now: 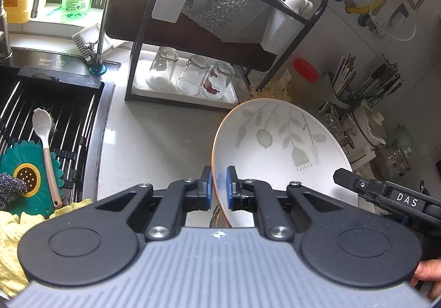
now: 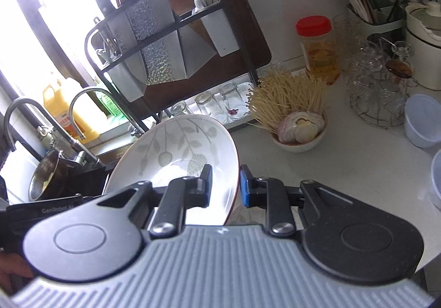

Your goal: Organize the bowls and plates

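A white deep plate [image 1: 278,148] with a grey leaf pattern and an orange rim is held tilted above the counter. My left gripper [image 1: 219,186] is shut on its left rim, one blue pad on each face. My right gripper [image 2: 226,184] is shut on the opposite rim of the same plate [image 2: 176,153]. In the left wrist view the right gripper [image 1: 358,186] reaches in from the right behind the plate. The left gripper's body [image 2: 46,208] shows at the left edge of the right wrist view. A sliver of another patterned dish [image 2: 244,215] peeks out just below.
A black dish rack [image 1: 228,18] stands behind, with three upturned glasses [image 1: 190,76] on its tray. The sink [image 1: 49,120] with a spoon, scrubber and faucet [image 1: 102,5] lies left. Right are a red-lidded jar [image 2: 319,49], a bowl of noodles [image 2: 297,126], glassware and plastic tubs [image 2: 421,120].
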The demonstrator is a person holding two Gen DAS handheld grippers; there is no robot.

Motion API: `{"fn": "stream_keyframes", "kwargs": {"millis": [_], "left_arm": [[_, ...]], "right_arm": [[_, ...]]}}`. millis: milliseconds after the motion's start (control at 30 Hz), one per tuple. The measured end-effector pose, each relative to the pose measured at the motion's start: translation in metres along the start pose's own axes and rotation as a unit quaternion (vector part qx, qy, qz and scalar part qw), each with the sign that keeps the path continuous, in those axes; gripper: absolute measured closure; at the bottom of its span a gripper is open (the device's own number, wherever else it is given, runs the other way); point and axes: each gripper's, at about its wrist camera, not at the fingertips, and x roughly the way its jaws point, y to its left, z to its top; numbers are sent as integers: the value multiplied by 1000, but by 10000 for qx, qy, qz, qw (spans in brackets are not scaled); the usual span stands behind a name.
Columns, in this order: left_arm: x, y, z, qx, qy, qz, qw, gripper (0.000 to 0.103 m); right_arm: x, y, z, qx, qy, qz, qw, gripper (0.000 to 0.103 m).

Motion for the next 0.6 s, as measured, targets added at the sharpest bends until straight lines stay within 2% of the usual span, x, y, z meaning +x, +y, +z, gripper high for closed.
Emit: {"fn": "stream_keyframes", "kwargs": {"millis": [267, 600], "left_arm": [[13, -15, -13, 329, 235, -256, 9989, 91], [50, -15, -38, 581, 781, -380, 9945, 91]], "right_arm": [[-16, -17, -21, 208, -141, -326, 9992, 79], [-12, -39, -56, 447, -109, -785, 9958, 79]]}}
